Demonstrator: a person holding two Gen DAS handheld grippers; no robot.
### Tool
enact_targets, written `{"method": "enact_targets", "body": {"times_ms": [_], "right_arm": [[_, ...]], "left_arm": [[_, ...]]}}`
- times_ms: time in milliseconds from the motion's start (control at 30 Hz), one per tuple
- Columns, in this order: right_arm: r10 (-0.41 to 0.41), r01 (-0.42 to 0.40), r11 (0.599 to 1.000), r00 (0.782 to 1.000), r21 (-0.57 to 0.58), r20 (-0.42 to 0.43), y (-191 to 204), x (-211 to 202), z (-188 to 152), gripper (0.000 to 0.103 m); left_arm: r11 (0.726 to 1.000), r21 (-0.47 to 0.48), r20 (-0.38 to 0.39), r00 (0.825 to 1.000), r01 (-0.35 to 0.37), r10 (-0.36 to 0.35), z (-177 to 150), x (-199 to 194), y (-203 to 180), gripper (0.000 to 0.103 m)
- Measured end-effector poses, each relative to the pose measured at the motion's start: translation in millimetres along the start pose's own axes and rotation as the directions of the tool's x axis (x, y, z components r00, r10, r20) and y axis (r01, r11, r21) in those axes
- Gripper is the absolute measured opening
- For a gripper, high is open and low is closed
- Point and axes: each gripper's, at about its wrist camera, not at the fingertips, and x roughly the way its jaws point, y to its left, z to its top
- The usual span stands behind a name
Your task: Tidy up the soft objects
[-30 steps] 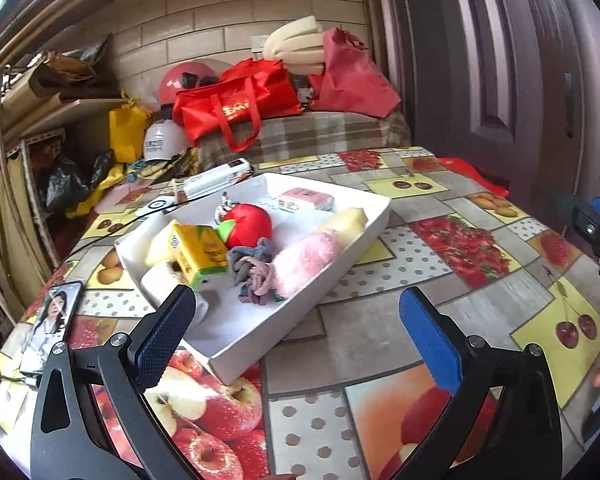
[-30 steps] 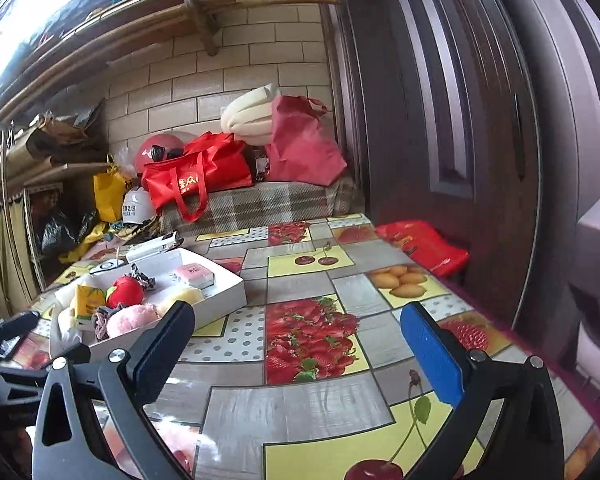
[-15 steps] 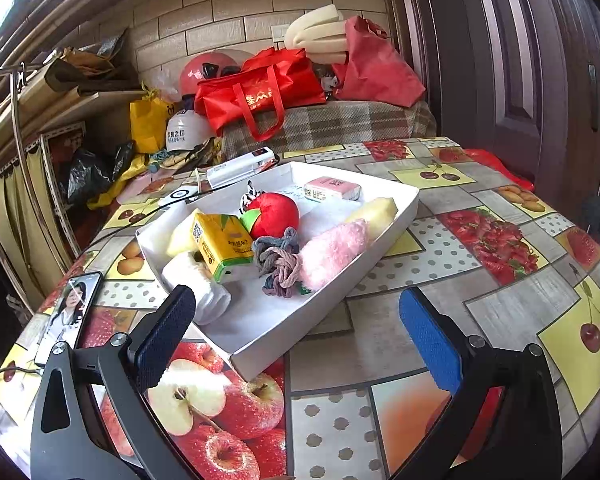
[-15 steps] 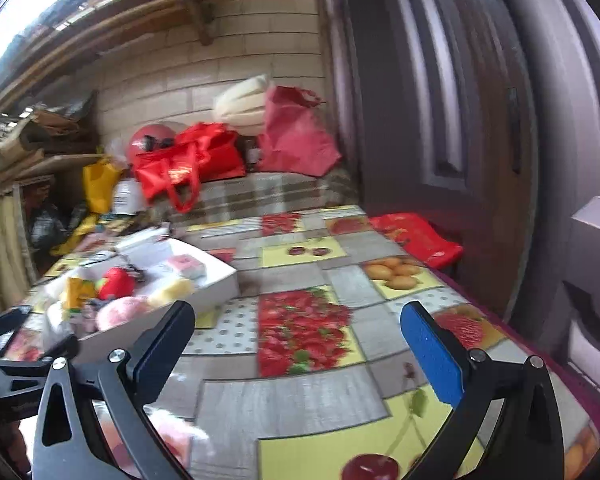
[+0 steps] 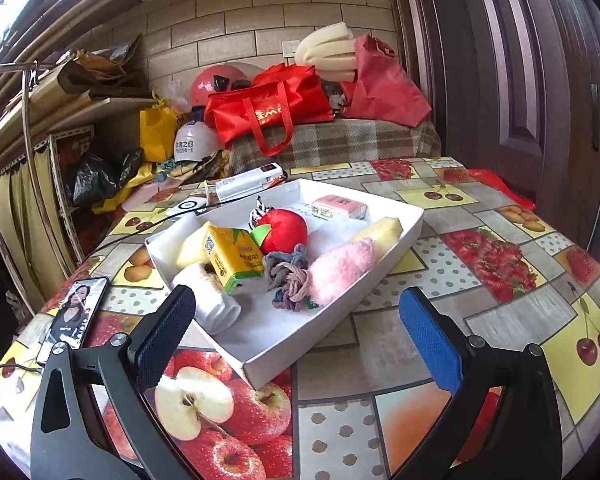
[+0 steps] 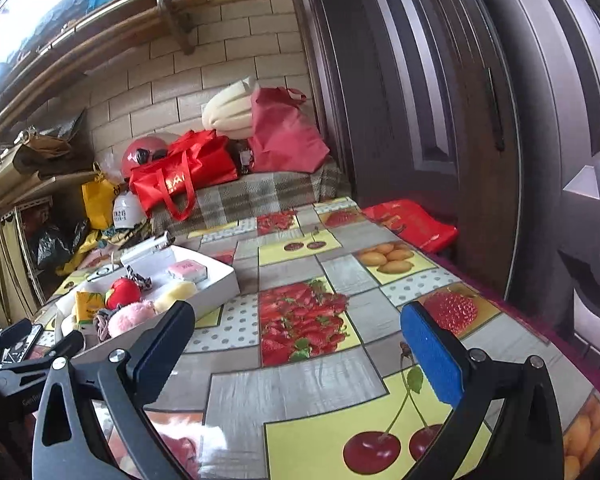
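A white tray (image 5: pixel 260 368) on the fruit-print table holds a red plush apple (image 5: pixel 284 230), a pink fluffy toy (image 5: pixel 340 266), a knotted rope toy (image 5: pixel 288 276), a yellow juice carton (image 5: pixel 232 258), a white rolled cloth (image 5: pixel 212 298), yellow sponges (image 5: pixel 380 232) and a pink packet (image 5: pixel 340 206). My left gripper (image 5: pixel 296 336) is open and empty, just before the tray's near corner. My right gripper (image 6: pixel 300 348) is open and empty over the bare table, right of the tray (image 6: pixel 216 284). The left gripper (image 6: pixel 32 348) shows at the right wrist view's left edge.
A phone (image 5: pixel 76 312) lies left of the tray near the table edge. A white box (image 5: pixel 252 180) and a cable sit behind the tray. Red bags (image 5: pixel 268 112), helmets and a plaid bench stand beyond the table. A dark door (image 6: pixel 420 120) is on the right.
The left gripper has shifted so the tray sits more centred and closer between its fingers. The right gripper's view has swung slightly; both stay open and empty.
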Motion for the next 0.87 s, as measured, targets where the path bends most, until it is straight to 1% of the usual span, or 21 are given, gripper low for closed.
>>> {"method": "enact_targets", "body": {"times_ms": [167, 300, 567, 867], "right_arm": [[-0.059, 0.058, 0.998, 0.998, -0.03, -0.029, 6, 7, -1, 0.103], [-0.027, 0.025, 0.998, 0.999, -0.051, -0.033, 9, 7, -1, 0.103], [-0.038, 0.036, 0.999, 0.998, -0.037, -0.04, 6, 7, -1, 0.103], [-0.034, 0.034, 0.999, 0.997, 0.011, -0.067, -4, 13, 0, 0.103]], "left_arm": [[1.0, 0.004, -0.018, 1.0, 0.003, -0.002, 0, 3, 1, 0.103], [1.0, 0.02, -0.024, 1.0, 0.003, -0.003, -1, 4, -3, 0.103], [1.0, 0.011, -0.036, 0.999, 0.008, -0.007, -2, 5, -3, 0.103], [1.0, 0.001, -0.039, 0.999, 0.023, -0.023, -2, 7, 1, 0.103]]}}
